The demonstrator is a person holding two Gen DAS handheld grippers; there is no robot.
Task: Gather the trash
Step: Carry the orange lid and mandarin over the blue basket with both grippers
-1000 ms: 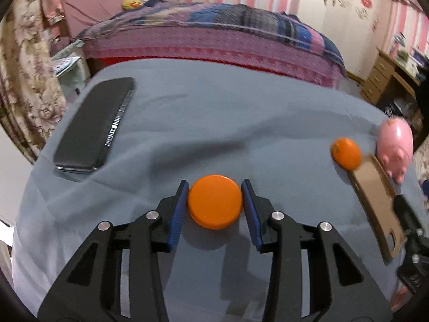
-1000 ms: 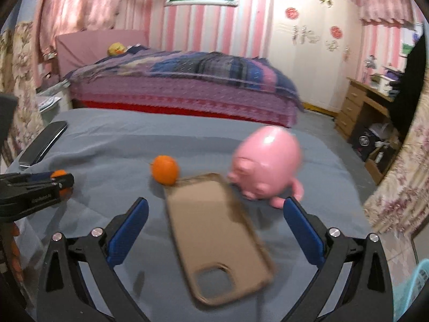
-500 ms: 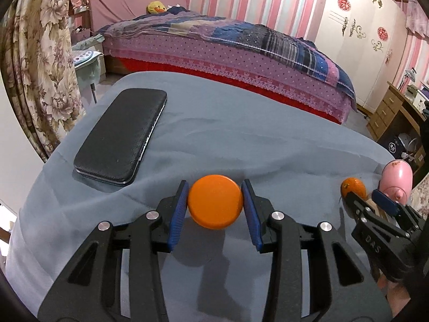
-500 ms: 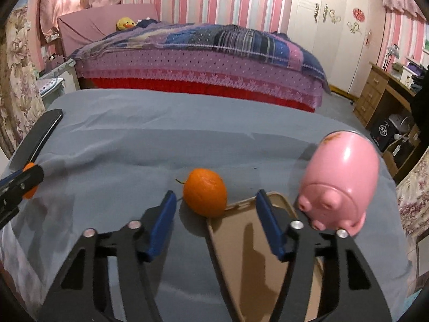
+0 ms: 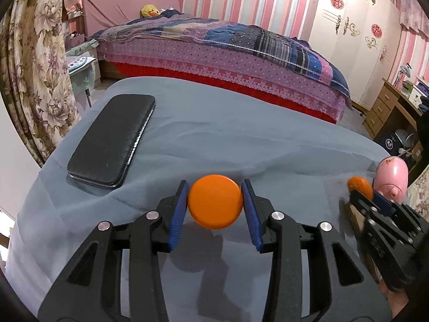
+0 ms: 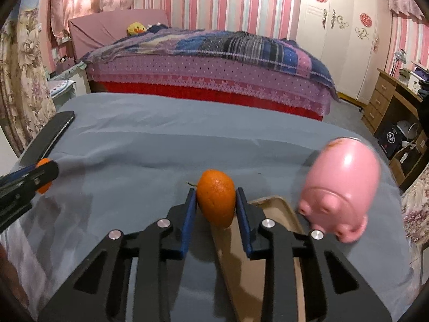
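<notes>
My left gripper is shut on a flat round orange disc and holds it above the grey cloth; its shadow falls on the cloth below. My right gripper is shut on a small orange fruit, just above the near end of a tan phone case. The right gripper also shows at the right edge of the left wrist view with the fruit. The left gripper with the disc shows at the left of the right wrist view.
A black wallet-like case lies on the left of the grey-covered table. A pink piggy bank stands right of the fruit, close to the table's right edge. A bed stands beyond the table.
My right gripper moved forward and closed its jaws on the orange fruit. My left gripper kept hold of the disc and rose a little.
</notes>
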